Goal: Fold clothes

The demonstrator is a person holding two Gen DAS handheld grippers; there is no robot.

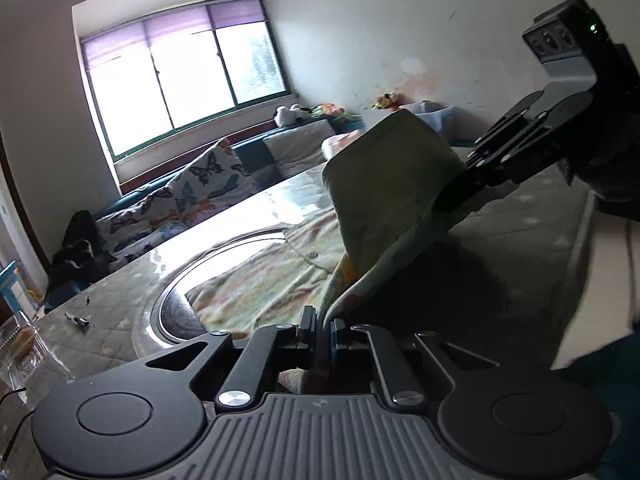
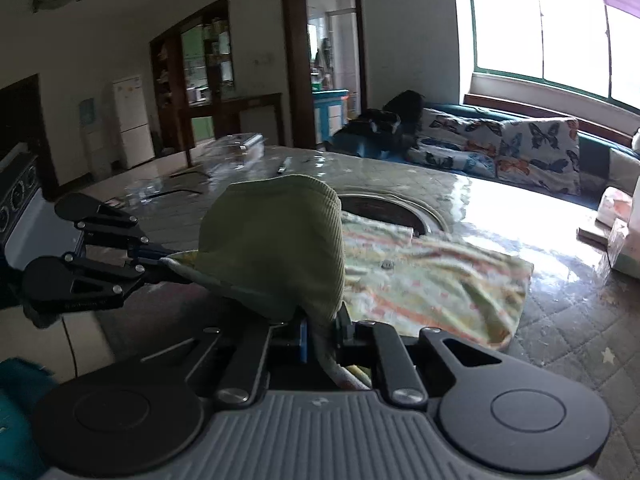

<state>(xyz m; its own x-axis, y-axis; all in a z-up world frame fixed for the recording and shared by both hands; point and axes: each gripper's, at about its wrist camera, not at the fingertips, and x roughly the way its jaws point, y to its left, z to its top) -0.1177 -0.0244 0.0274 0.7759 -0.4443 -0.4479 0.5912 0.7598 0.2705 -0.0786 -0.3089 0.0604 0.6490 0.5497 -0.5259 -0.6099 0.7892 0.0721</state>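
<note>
Garment [image 2: 420, 280] lay flat on table [image 2: 560, 340], near edge lifted at 6 o'clock. Left gripper [image 1: 320, 330] clamped shut on one corner of that edge; right gripper [image 2: 322, 330] pinched shut on green waistband [image 2: 272, 240] corner. Risks noted: thin bite of cloth could slip out under pull; uneven lift could skew fold; dragged cloth could catch round recess [image 1: 180, 284] in table at 12 o'clock.
</note>
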